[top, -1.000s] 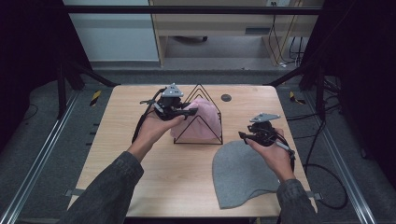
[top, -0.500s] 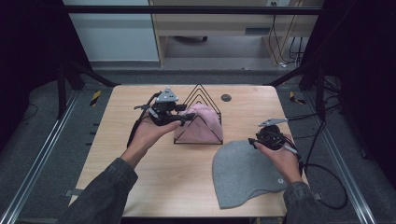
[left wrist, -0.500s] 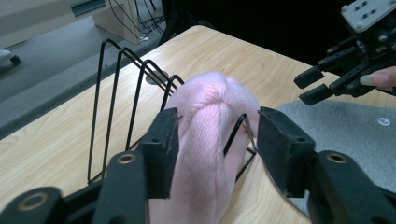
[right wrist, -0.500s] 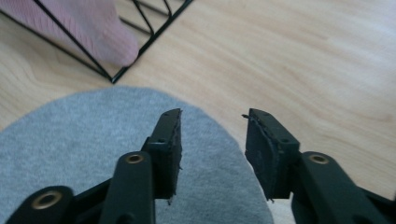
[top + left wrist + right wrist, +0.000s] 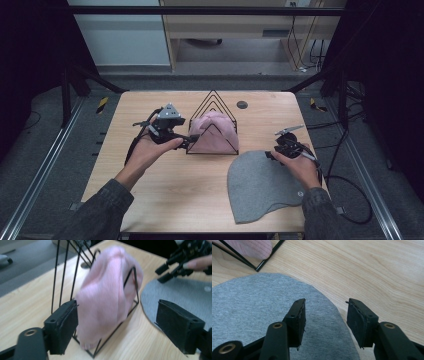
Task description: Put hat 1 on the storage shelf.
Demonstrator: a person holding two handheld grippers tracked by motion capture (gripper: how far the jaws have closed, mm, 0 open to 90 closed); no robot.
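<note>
Left gripper point(image 5: 192, 142) sits at the near-left corner of the black wire rack point(image 5: 214, 104) – its jaws have just been opening and now stand wide apart. In the left gripper view the pink cloth point(image 5: 107, 295) lies between them, draped over the rack; no pad visibly presses on it, though the picture is blurred.

Right gripper point(image 5: 272, 154) hovers low at the far-right edge of the grey felt piece point(image 5: 260, 187), which lies flat on the wooden table point(image 5: 175, 200) to the right of the rack. Its jaws have just been opening a little – 2 pads point(image 5: 298, 320) apart, straddling the felt's rim, not clamped on it.
</note>
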